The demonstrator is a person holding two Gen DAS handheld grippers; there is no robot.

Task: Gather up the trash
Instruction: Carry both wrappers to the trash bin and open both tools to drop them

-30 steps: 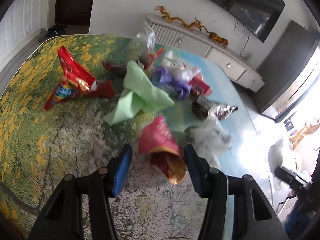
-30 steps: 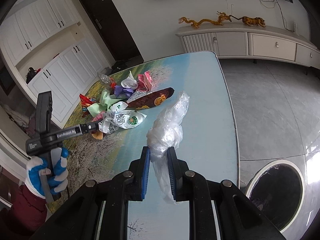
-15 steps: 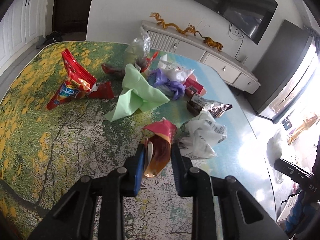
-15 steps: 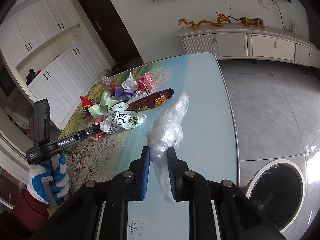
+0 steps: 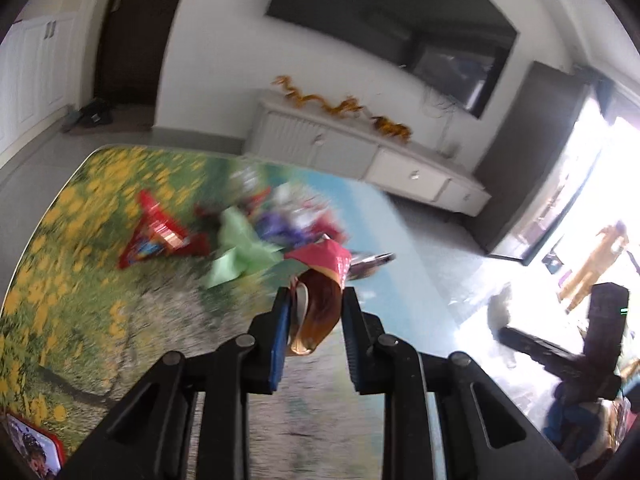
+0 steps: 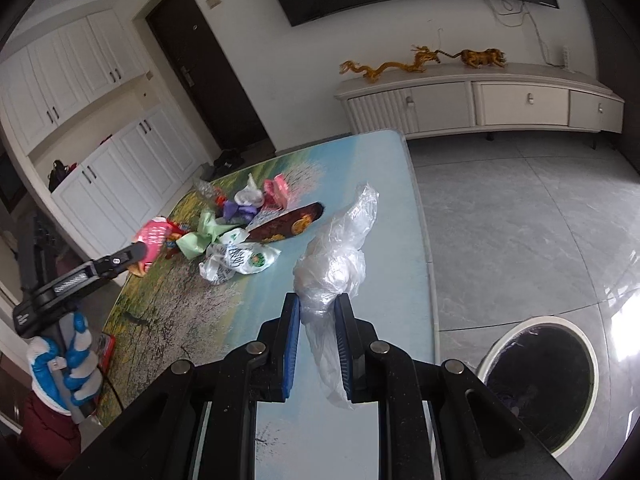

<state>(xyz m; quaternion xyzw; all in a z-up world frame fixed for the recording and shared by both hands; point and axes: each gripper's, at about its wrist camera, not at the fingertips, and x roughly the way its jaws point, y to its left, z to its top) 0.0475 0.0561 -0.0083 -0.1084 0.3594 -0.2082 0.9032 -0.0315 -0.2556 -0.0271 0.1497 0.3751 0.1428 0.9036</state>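
My left gripper (image 5: 313,300) is shut on a pink and gold snack wrapper (image 5: 320,284) and holds it above the table; it also shows in the right wrist view (image 6: 136,254) with the wrapper (image 6: 154,236). My right gripper (image 6: 318,312) is shut on a clear plastic bag (image 6: 340,256) held above the table's right side. A pile of trash lies on the table: a green paper (image 6: 200,236), a white printed bag (image 6: 240,260), a dark brown wrapper (image 6: 288,226), a purple wrapper (image 6: 240,210) and a red snack bag (image 5: 156,236). The left wrist view is blurred.
A round bin (image 6: 540,384) with a dark liner stands on the floor at the lower right. The table (image 6: 380,168) has a landscape-print top. A white sideboard (image 6: 480,100) stands against the far wall. A red-edged object (image 5: 36,448) lies at the table's near left corner.
My left gripper closed on the pink and gold wrapper, then lifted it off the table. My right gripper kept still, holding the plastic bag.
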